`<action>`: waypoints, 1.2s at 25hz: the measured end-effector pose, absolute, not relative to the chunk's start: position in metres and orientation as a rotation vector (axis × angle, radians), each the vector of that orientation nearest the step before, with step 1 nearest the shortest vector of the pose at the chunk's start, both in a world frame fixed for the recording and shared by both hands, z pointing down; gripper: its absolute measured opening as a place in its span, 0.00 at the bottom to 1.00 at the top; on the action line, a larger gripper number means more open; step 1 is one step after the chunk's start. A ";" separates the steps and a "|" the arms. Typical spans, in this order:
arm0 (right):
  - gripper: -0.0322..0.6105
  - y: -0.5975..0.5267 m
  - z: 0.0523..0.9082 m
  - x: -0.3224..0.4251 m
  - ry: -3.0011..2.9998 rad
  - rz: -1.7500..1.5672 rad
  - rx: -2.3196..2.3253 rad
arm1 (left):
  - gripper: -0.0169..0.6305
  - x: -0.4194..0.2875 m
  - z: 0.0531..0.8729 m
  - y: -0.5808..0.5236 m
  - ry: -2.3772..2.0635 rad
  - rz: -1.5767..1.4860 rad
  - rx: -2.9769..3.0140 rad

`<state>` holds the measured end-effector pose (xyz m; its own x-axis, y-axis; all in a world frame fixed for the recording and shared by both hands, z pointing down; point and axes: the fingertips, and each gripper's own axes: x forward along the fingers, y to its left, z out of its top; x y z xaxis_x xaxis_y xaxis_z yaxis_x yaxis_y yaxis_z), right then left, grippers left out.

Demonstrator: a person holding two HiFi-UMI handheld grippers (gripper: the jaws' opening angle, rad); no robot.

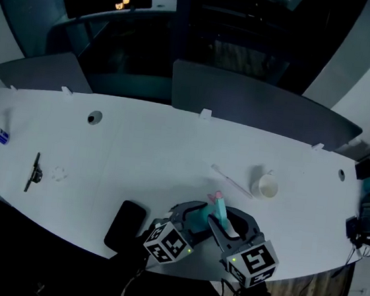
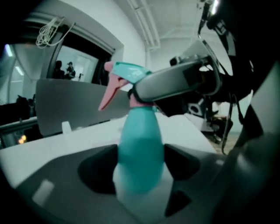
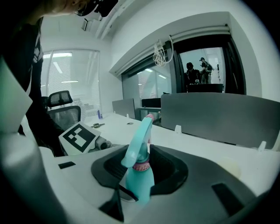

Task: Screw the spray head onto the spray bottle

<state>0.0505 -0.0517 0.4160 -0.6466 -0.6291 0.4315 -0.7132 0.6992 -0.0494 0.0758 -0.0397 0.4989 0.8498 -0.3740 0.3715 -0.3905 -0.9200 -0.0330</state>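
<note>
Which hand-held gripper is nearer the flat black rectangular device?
Left. Left hand-held gripper is just right of the black device; right hand-held gripper is farther right, past the teal spray bottle.

Hidden, unclear
Spray bottle (image 1: 220, 208) body buried between left gripper (image 1: 194, 215) and right gripper (image 1: 227, 224) from above; rear of spray head (image 2: 125, 70) behind a jaw; far-left dark object (image 1: 34, 173) unidentifiable.

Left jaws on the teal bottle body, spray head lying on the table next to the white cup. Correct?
One thing is off. The spray head is not lying on the table: it sits on the neck of the spray bottle, between the two grippers, as the right gripper view shows. The left gripper does have its jaws on the teal bottle body.
</note>
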 end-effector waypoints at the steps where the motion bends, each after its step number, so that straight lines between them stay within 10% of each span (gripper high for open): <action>1: 0.26 -0.052 0.416 0.050 -2.526 0.300 1.052 | 0.55 0.075 0.498 -0.041 -0.715 0.572 2.961; 6: 0.26 -0.051 0.416 0.046 -2.523 0.284 1.080 | 0.55 0.066 0.497 -0.042 -1.461 0.527 2.654; 15: 0.26 -0.052 0.417 0.047 -2.531 0.297 1.026 | 0.59 0.077 0.510 -0.041 -0.659 0.653 3.000; 23: 0.26 -0.050 0.416 0.042 -2.537 0.292 1.076 | 0.59 0.063 0.506 -0.045 -1.496 0.587 2.614; 30: 0.26 -0.050 0.416 0.039 -2.560 0.287 0.993 | 0.66 0.074 0.506 -0.046 -0.744 0.603 2.939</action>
<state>0.0388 -0.0499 0.4157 -0.6791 -0.6043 0.4168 -0.6817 0.7298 -0.0526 0.0737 -0.0460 0.5065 0.8081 -0.4477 0.3828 -0.4674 -0.8829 -0.0457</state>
